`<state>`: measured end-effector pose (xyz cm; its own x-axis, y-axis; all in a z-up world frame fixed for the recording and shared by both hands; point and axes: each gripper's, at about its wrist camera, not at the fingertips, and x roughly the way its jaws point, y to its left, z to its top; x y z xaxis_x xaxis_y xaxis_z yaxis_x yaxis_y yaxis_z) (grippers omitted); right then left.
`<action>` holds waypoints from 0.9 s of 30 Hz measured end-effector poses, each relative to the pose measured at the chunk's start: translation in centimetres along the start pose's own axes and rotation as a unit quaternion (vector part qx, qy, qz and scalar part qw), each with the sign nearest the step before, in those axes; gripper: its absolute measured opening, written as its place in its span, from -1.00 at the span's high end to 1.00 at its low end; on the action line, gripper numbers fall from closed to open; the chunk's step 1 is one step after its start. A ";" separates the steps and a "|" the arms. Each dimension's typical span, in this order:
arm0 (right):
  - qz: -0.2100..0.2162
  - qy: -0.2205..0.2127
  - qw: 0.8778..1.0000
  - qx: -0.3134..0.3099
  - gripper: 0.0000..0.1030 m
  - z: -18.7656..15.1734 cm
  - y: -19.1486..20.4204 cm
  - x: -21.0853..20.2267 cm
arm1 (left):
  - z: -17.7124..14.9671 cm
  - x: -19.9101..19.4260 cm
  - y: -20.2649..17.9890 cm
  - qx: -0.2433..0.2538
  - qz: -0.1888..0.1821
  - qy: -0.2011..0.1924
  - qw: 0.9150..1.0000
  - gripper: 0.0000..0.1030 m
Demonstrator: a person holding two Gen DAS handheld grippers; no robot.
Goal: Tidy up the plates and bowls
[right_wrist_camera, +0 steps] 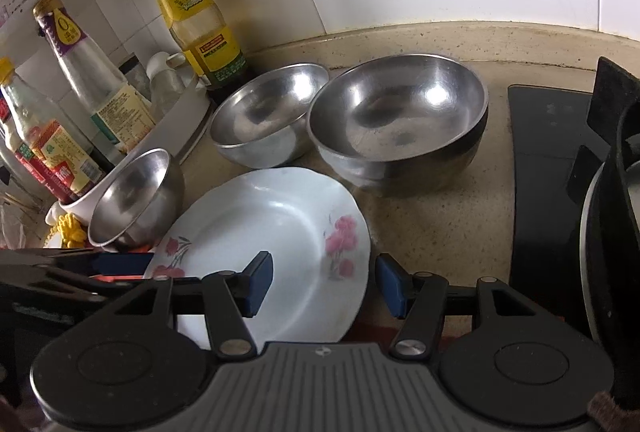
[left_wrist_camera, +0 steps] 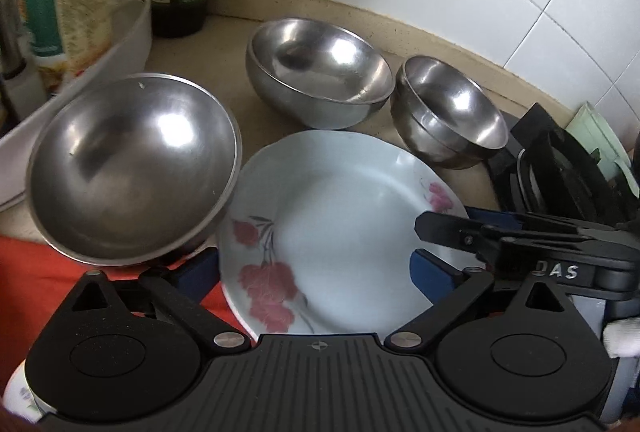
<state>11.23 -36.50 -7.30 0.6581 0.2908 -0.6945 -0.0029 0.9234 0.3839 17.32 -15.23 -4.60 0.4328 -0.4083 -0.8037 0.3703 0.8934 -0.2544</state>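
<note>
A white plate (left_wrist_camera: 344, 216) (right_wrist_camera: 280, 232) with pink flowers lies at the counter's front edge. My left gripper (left_wrist_camera: 316, 272) hovers over its near side, jaws wide open and holding nothing. A steel bowl (left_wrist_camera: 132, 167) (right_wrist_camera: 136, 199) sits tilted just beyond the left finger. My right gripper (right_wrist_camera: 324, 284) straddles the plate's right rim, one pad over the plate and the other just outside the edge. A small gap shows there, so it grips nothing. Behind the plate stand a single steel bowl (left_wrist_camera: 320, 67) (right_wrist_camera: 264, 115) and a nested stack of steel bowls (left_wrist_camera: 448, 111) (right_wrist_camera: 400, 119).
Sauce bottles (right_wrist_camera: 196, 11) and a white caddy (left_wrist_camera: 132, 31) crowd the back left against the tiled wall. A black stove (right_wrist_camera: 552, 151) with a grate and a pot takes the right side. Red cloth (left_wrist_camera: 36, 272) shows under the tilted bowl and the plate's near edge.
</note>
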 end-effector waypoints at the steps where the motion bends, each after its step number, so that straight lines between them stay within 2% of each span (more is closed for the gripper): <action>1: 0.004 -0.002 1.000 0.003 -0.04 0.1 -0.2 0.1 | 0.0 0.3 -0.1 0.004 0.004 0.001 1.000 -0.98; 4: 0.007 0.003 1.000 0.002 0.04 0.1 0.0 0.2 | -0.4 0.3 -1.0 0.026 0.023 -0.001 0.999 -0.95; 7: -0.001 0.011 1.000 0.005 0.14 -0.3 -0.1 -0.6 | -1.0 -0.3 -1.6 0.033 0.015 0.003 0.999 -0.94; 10: -0.006 0.018 1.000 0.014 0.15 -1.1 -0.4 -2.2 | -1.7 -0.6 -2.0 0.037 -0.007 0.012 0.999 -0.94; 15: -0.007 0.021 1.000 0.003 0.16 -1.9 -0.8 -3.2 | -1.8 0.3 -1.7 0.065 -0.002 0.000 0.998 -1.00; 18: -0.012 0.013 1.000 -0.009 0.07 -2.4 -0.4 -2.9 | -1.8 0.6 -2.2 0.077 0.009 -0.008 0.997 -0.99; 20: -0.021 0.009 1.000 -0.009 0.14 -2.4 -0.2 -2.9 | -1.8 0.7 -2.5 0.082 0.011 -0.008 0.997 -0.96; 23: -0.021 0.009 1.000 0.002 0.20 -2.4 -0.3 -3.1 | -1.7 0.7 -2.7 0.075 0.024 -0.008 0.997 -0.91; 27: -0.018 0.007 1.000 0.008 0.20 -2.3 -0.3 -3.6 | -1.6 0.0 -2.6 0.059 0.022 -0.012 0.998 -0.90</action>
<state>7.11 -37.22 -6.26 0.6473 0.2600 -0.7166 0.0330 0.9296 0.3671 15.06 -17.28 -4.84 0.4698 -0.3750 -0.7992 0.4449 0.8825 -0.1526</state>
